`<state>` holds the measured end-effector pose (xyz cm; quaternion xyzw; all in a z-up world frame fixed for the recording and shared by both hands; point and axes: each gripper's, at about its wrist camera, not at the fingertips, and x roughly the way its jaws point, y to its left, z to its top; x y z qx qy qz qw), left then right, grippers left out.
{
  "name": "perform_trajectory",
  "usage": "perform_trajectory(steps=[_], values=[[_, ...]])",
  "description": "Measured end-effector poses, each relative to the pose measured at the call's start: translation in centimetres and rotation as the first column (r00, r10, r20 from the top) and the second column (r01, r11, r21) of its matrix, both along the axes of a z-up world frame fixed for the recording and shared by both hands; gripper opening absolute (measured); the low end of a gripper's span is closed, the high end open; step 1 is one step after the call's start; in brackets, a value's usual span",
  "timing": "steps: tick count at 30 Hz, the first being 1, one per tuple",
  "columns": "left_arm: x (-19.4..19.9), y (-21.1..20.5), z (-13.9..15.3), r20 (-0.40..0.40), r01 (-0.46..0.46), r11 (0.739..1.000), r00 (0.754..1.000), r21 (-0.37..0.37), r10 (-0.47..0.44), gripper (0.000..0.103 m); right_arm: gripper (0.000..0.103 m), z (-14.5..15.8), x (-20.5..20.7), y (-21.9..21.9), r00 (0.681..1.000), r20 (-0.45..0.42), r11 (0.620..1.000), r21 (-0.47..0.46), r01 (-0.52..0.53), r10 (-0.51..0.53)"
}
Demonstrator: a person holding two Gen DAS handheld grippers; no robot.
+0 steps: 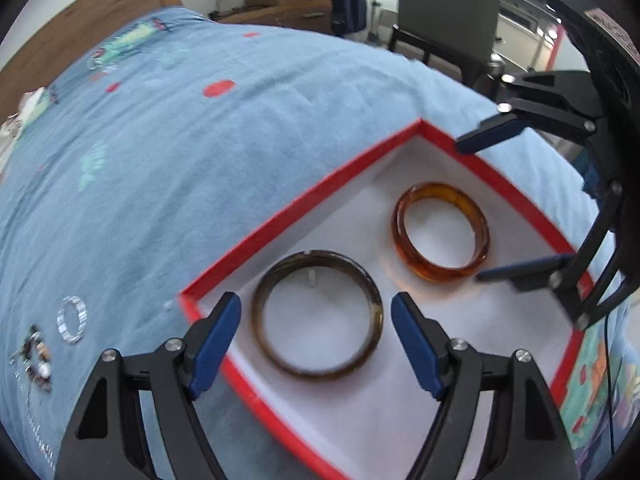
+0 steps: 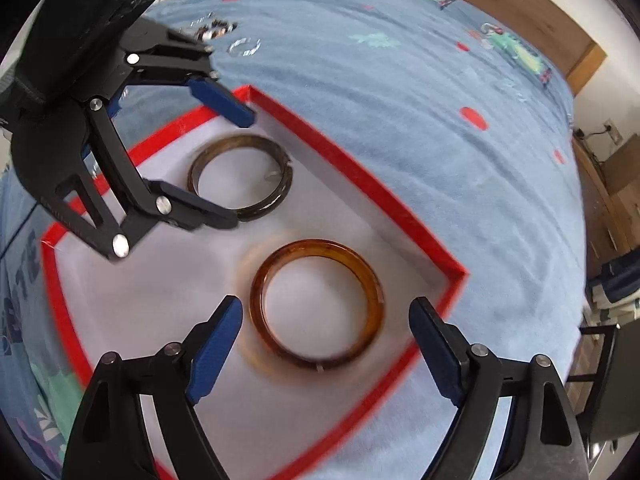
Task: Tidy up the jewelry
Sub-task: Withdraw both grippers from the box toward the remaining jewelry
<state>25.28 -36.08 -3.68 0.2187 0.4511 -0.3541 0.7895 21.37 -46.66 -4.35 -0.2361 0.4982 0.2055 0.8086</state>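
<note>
A red-rimmed tray (image 1: 304,204) with a white floor lies on a blue bedspread. In it lie a dark brown bangle (image 1: 318,314) and an amber bangle (image 1: 440,230), both flat and apart. My left gripper (image 1: 316,320) is open and empty, hovering over the dark bangle (image 2: 240,178). My right gripper (image 2: 326,320) is open and empty over the amber bangle (image 2: 316,306); it also shows in the left wrist view (image 1: 472,210). The left gripper shows in the right wrist view (image 2: 240,168). The tray rim shows there too (image 2: 360,176).
A clear crystal bracelet (image 1: 72,319) and a beaded bracelet (image 1: 38,356) lie on the bedspread (image 1: 200,160) left of the tray; both show in the right wrist view, the crystal one (image 2: 244,46) and the beaded one (image 2: 214,30). A wooden headboard (image 1: 80,20), a chair (image 1: 448,12) and drawers stand beyond the bed.
</note>
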Motion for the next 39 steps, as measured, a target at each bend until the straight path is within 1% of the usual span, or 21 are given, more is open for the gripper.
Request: perform_trajectory(steps=[2,3,4,7,10,14,15,17,18,21,23,27,32,39], values=[[-0.7,1.1,1.5,0.026,-0.045,0.999,0.999,-0.019,0.045,0.076,0.085,1.7,-0.9,-0.8,0.999,0.023,0.999,0.015,0.041,-0.041],[-1.2,2.1,2.5,0.034,-0.098,0.995,0.995,-0.032,0.099,0.076,0.085,2.6,-1.6,-1.3,0.997,0.041,0.997,0.031,0.067,-0.068],[-1.5,2.8,3.0,0.035,-0.129,0.991,0.991,-0.042,0.130,0.076,0.086,3.5,-2.2,-1.6,0.994,0.057,0.994,0.050,0.095,-0.097],[-3.7,5.6,4.8,0.058,-0.228,0.971,0.971,-0.074,0.232,0.076,0.087,5.5,-3.9,-2.0,0.983,0.083,0.982,0.108,0.155,-0.164],[-6.0,8.6,6.0,0.064,-0.300,0.949,0.950,-0.098,0.306,0.076,0.087,6.8,-5.7,-1.2,0.973,0.101,0.971,0.146,0.191,-0.207],[-9.2,12.8,7.4,0.129,-0.364,0.926,0.918,-0.102,0.375,0.076,0.087,7.8,-8.1,1.5,0.965,0.105,0.954,0.210,0.215,-0.241],[-10.0,13.9,7.8,0.146,-0.387,0.917,0.906,-0.099,0.398,0.076,0.087,8.0,-8.9,2.6,0.964,0.107,0.950,0.227,0.216,-0.245],[-11.4,16.0,8.3,0.163,-0.418,0.903,0.888,-0.102,0.429,0.076,0.087,8.0,-10.1,4.5,0.964,0.108,0.945,0.250,0.211,-0.244],[-12.2,17.4,8.6,0.178,-0.438,0.893,0.876,-0.099,0.449,0.076,0.087,7.9,-10.5,5.5,0.964,0.110,0.944,0.255,0.209,-0.243],[-13.7,20.5,8.7,0.206,-0.483,0.870,0.846,-0.097,0.492,0.076,0.087,7.7,-12.0,8.7,0.965,0.108,0.936,0.291,0.201,-0.241],[-14.7,22.7,8.7,0.203,-0.517,0.850,0.825,-0.102,0.526,0.076,0.087,7.3,-12.7,10.9,0.964,0.110,0.931,0.306,0.198,-0.241],[-15.8,26.7,8.0,0.186,-0.567,0.815,0.794,-0.117,0.579,0.076,0.087,6.5,-13.4,14.4,0.963,0.110,0.922,0.332,0.197,-0.246],[-16.1,29.8,7.1,0.189,-0.605,0.788,0.765,-0.117,0.615,0.076,0.087,5.3,-13.5,18.3,0.962,0.110,0.920,0.337,0.202,-0.251],[-14.7,33.0,5.0,0.140,-0.646,0.752,0.739,-0.132,0.659,0.076,0.087,3.0,-12.3,21.4,0.954,0.094,0.910,0.338,0.239,-0.285]])
